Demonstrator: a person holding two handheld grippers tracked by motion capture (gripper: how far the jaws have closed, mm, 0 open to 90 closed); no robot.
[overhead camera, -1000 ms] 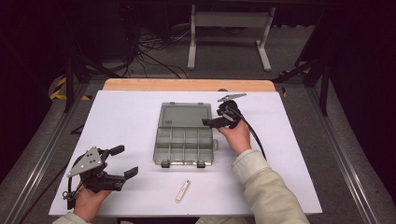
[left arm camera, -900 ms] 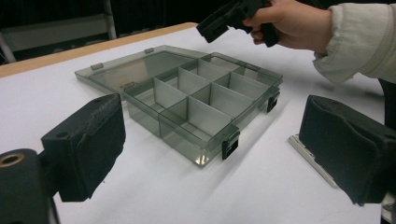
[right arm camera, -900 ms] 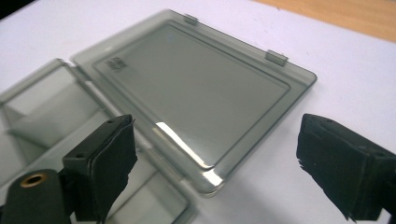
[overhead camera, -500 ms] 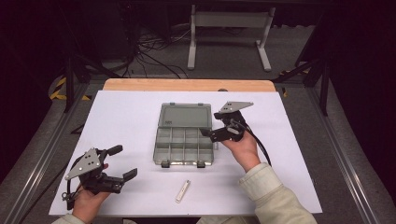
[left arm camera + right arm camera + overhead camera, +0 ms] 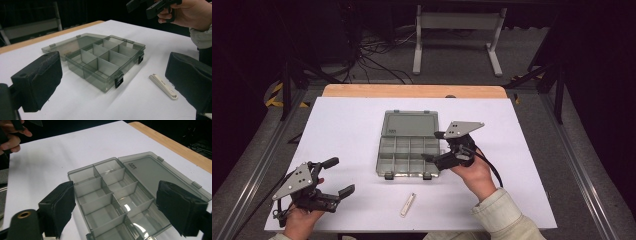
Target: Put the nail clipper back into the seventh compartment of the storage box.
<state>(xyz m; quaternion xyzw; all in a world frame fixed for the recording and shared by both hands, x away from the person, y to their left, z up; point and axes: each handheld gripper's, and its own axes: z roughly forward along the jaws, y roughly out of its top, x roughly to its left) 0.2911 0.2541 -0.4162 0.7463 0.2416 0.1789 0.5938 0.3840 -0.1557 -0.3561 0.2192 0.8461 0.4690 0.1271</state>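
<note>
Lid lies flat at twelve o'clock of the smoky clear-plastic compartment box [image 5: 408,147], all cells bare; small white stick [image 5: 408,204] waits at six o'clock; left gripper [image 5: 337,176] and right gripper [image 5: 432,146] both released, jaws holding nothing.

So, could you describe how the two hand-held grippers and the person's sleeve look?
Both the left gripper and the right gripper are black, with two blocky jaws faced in matte black padding. Each carries a grey three-cornered plate with small dark dots on top. A black cable trails from the right one. The sleeve is light cream-coloured with a ribbed cuff.
</note>
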